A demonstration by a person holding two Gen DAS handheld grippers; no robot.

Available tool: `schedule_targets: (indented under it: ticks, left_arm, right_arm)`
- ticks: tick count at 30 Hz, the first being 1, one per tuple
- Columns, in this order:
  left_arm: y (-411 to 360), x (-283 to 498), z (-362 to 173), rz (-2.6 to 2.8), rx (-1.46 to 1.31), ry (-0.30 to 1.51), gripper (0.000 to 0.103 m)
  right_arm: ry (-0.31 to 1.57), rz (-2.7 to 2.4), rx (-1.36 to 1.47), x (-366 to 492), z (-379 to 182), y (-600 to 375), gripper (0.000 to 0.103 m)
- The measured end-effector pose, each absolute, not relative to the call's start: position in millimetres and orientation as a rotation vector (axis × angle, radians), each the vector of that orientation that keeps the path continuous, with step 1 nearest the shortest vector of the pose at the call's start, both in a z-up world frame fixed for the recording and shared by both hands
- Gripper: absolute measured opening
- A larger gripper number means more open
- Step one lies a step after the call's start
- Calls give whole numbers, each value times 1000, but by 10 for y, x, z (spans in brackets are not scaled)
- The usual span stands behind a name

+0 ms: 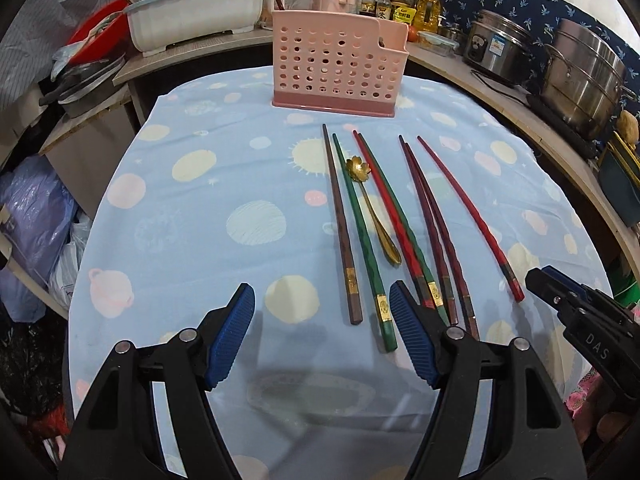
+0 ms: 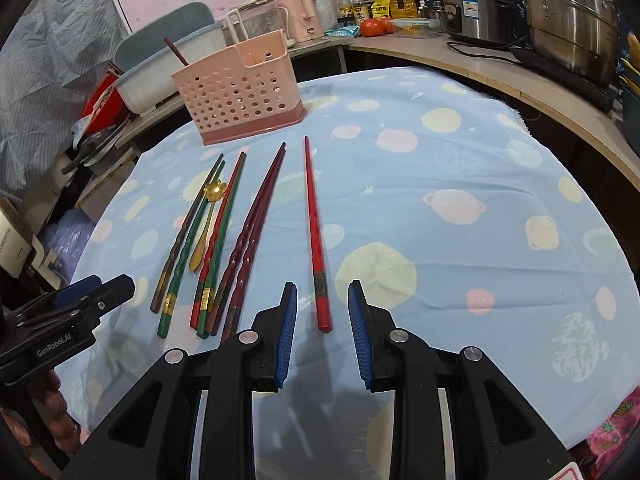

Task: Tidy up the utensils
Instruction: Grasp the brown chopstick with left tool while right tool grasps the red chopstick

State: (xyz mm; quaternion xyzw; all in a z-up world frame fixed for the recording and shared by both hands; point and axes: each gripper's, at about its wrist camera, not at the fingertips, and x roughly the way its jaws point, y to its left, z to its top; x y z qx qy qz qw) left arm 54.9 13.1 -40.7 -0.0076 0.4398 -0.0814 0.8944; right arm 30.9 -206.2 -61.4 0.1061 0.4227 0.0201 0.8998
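Utensils lay loose on the worktop, which was covered by a blue planet-print cloth; none was held. Left gripper: jaws wide apart, nothing between them, hovering over the near edge of the cloth, its right blue pad overlapping in view the thick ends of the chopstick bundle. Right gripper: jaws parted to a moderate gap, empty, with the near end of the lone red chopstick lying on the cloth just ahead of and between them.

Left of that chopstick, apart from it, lay a pair of dark maroon chopsticks side by side and touching. Further left were a red chopstick and green chopstick pressed together, then the gold spoon with a flower-shaped bowl, then another green chopstick and a brown chopstick. All pointed with thin tips toward the pink perforated holder, standing upright at the far side of the cloth. One dark stick already stood tilted at its left end.

Behind: steel pots, bottles, a pale tub.
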Motion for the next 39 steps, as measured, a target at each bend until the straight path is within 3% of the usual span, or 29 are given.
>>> schedule_targets:
  ticks: [11,18,28,34,37,39]
  left_arm:
    - [133,534,-513,-172,-38,931,65]
    - [116,632,-599,-153,-35,949,56]
    - [56,747,-685,-146,-12,963,51]
    - [26,783,-704,-137,6,961,38]
    - [28,778,-704,-140,6,960,27]
    - [31,777,-701,-149,5,962,14]
  right_arm:
    - [894,35,199,397,-760,-1990,27]
    - [899,34,201,456,-792,-1989,25]
    - [899,31,188,490,-825,-1970,24]
    - [895,27,170,504,-834,-1950,22]
    - [894,23,163,507,-833,-1948,18]
    - [893,20,157,509,-837,-1947,15]
